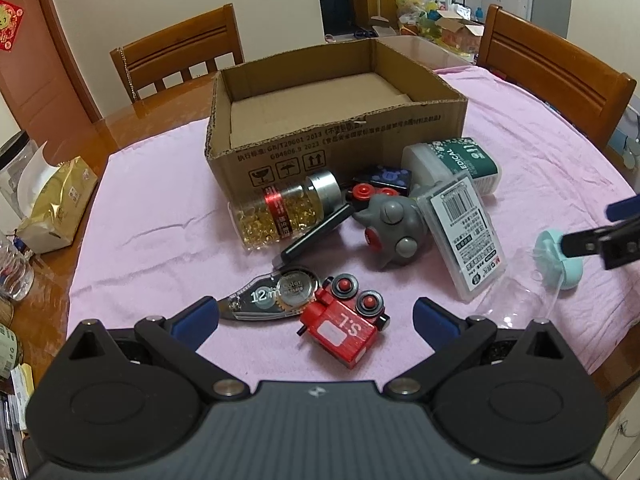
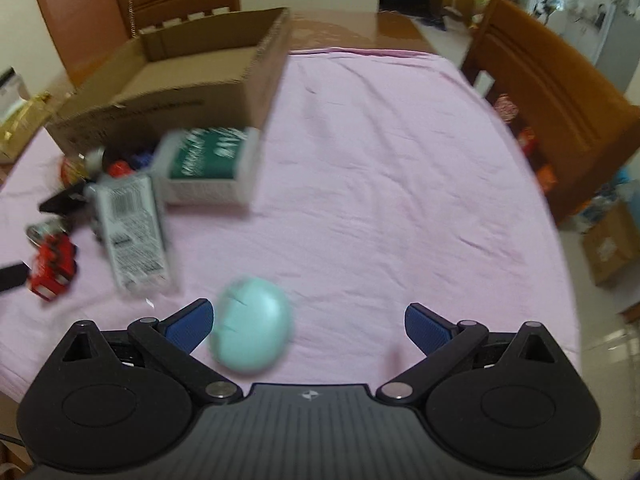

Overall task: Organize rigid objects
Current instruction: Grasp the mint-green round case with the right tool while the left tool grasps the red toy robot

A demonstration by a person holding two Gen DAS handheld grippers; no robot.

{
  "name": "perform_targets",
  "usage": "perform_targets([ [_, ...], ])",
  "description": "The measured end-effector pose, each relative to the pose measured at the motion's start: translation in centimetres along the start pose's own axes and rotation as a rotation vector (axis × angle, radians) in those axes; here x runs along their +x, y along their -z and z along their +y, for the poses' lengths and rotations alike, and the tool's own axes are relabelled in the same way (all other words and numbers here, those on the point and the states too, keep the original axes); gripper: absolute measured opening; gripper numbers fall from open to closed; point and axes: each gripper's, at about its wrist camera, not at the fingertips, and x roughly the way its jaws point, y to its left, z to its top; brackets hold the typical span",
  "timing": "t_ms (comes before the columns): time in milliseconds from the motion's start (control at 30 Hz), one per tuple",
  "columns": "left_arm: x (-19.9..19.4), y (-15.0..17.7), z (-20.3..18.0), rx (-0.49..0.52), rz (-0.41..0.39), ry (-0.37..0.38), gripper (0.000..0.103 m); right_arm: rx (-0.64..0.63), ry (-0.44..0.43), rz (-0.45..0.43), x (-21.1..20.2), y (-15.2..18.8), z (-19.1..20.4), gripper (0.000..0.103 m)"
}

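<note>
Because the box (image 1: 336,128) sits empty, I hold both grippers wide: left (image 1: 316,316) facing the red toy (image 1: 344,326), right (image 2: 308,322) around the egg (image 2: 252,336).

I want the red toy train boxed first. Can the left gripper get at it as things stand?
Probably yes. The left gripper is open, and the red toy train lies on the pink cloth right between its fingers with nothing on top. The correction tape dispenser sits close beside it and could get nudged.
</note>
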Motion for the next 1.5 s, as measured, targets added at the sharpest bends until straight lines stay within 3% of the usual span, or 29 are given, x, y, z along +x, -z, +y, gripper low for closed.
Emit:
perform_targets([
  [200,0.0,-0.1,0.1,0.011,0.001,-0.004,0.102,-0.034,0.011,0.053,2.4,-0.1,1.6,0.103],
  [400,0.3,0.2,0.5,0.031,0.008,0.010,0.102,-0.073,0.030,0.099,2.8,1.1,0.8,0.103],
  [600,1.5,0.6,0.2,0.141,0.007,0.080,0.101,-0.116,0.020,0.078,2.9,1.7,0.6,0.103],
  [733,2.4,0.7,0.2,0.208,0.012,0.132,0.095,-0.116,0.019,0.070,3.0,1.7,0.6,0.103],
  [800,3.0,0.7,0.4,0.213,0.012,0.163,0.082,-0.113,0.020,0.066,2.9,1.9,0.7,0.103],
  [833,3.2,0.7,0.4,0.213,0.011,0.175,0.081,-0.112,0.020,0.064,2.8,1.9,0.7,0.103],
  [1100,5.2,-0.3,0.5,0.245,0.038,0.245,0.081,-0.112,0.021,0.055,2.7,2.1,0.7,0.103],
  [1300,4.7,0.3,0.4,0.206,0.115,0.366,0.080,-0.113,0.021,0.053,2.7,2.1,0.7,0.103],
  [1333,4.6,0.5,0.3,0.201,0.119,0.376,0.077,-0.113,0.021,0.052,2.7,2.1,0.7,0.103],
  [1400,4.5,0.8,0.2,0.212,0.112,0.367,0.063,-0.113,0.021,0.050,2.7,2.1,0.7,0.103],
  [1500,5.3,0.7,0.4,0.190,0.120,0.338,0.058,-0.113,0.021,0.049,2.6,2.1,0.7,0.103],
])
